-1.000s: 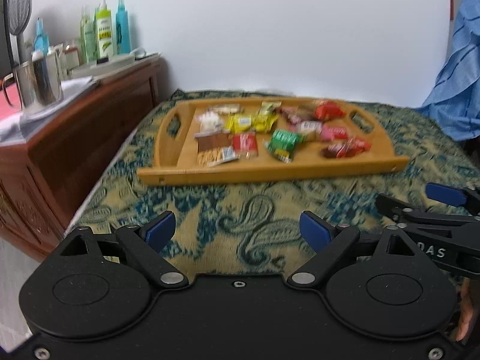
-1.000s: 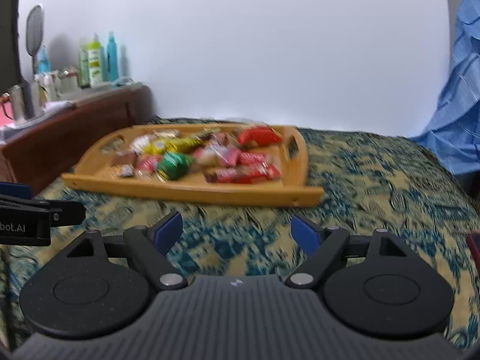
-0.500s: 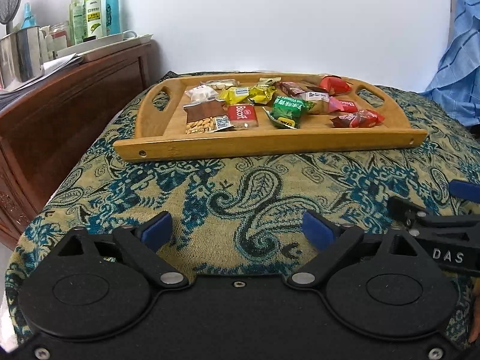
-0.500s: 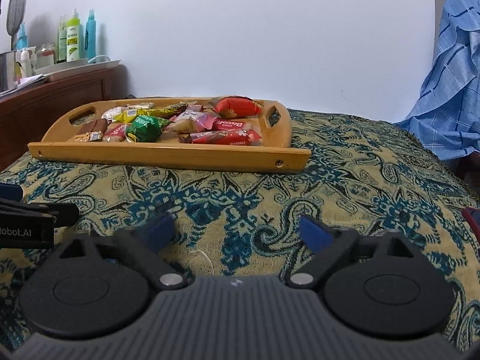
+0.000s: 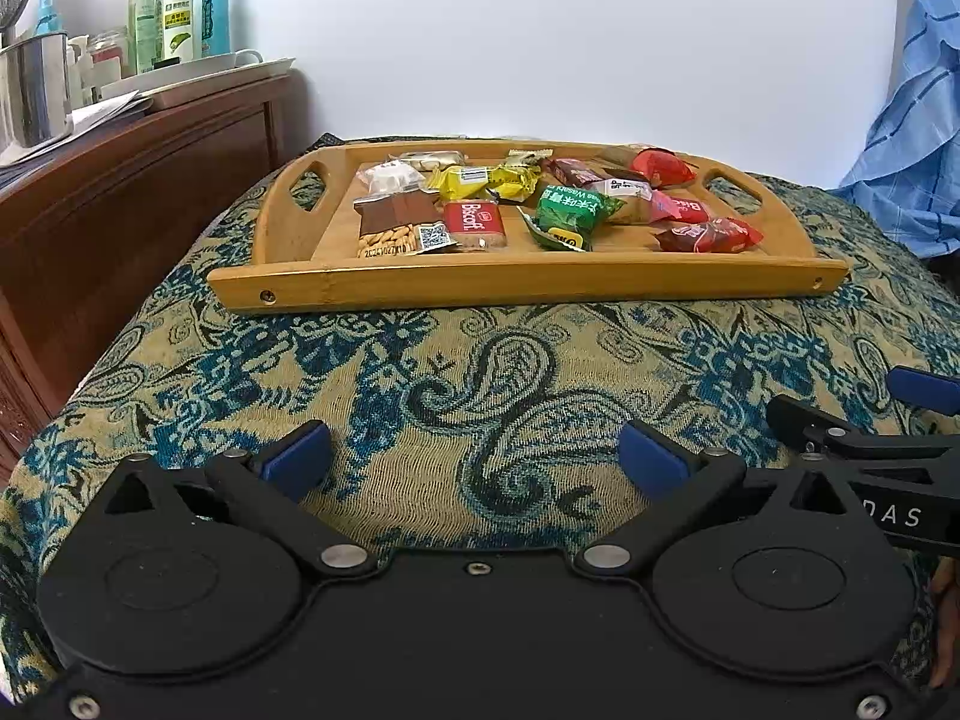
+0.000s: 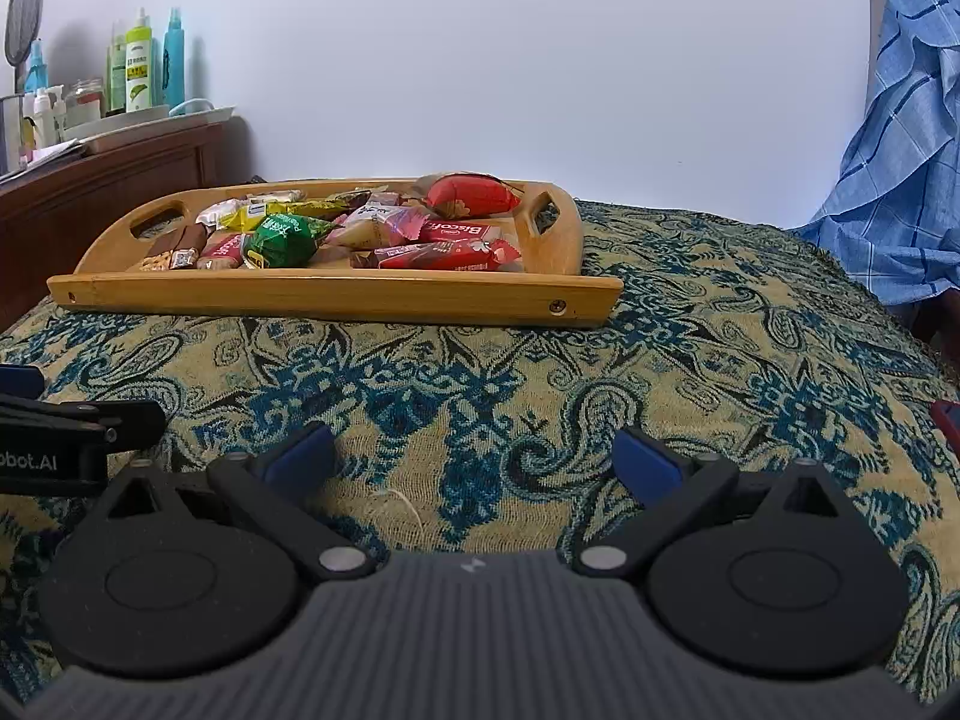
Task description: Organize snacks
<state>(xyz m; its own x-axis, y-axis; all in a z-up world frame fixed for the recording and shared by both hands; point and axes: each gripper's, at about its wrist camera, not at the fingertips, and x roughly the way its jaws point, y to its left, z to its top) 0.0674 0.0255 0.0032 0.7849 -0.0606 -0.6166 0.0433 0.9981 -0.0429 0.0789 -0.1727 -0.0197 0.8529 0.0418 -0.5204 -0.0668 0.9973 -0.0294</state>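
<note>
A wooden tray with handle cut-outs lies on a paisley cloth and holds several wrapped snacks: a red Biscoff pack, a green pack, a nut pack, yellow and red wrappers. The tray also shows in the right wrist view, with the green pack and a red pouch. My left gripper is open and empty, low over the cloth in front of the tray. My right gripper is open and empty, beside it to the right.
A dark wooden dresser stands at the left with bottles, a steel pot and papers. Blue striped fabric hangs at the right. A white wall is behind. The paisley cloth covers the surface.
Both grippers have dropped lower and now sit steady close to the cloth; the tray appears higher and flatter in view. Both stay open.
</note>
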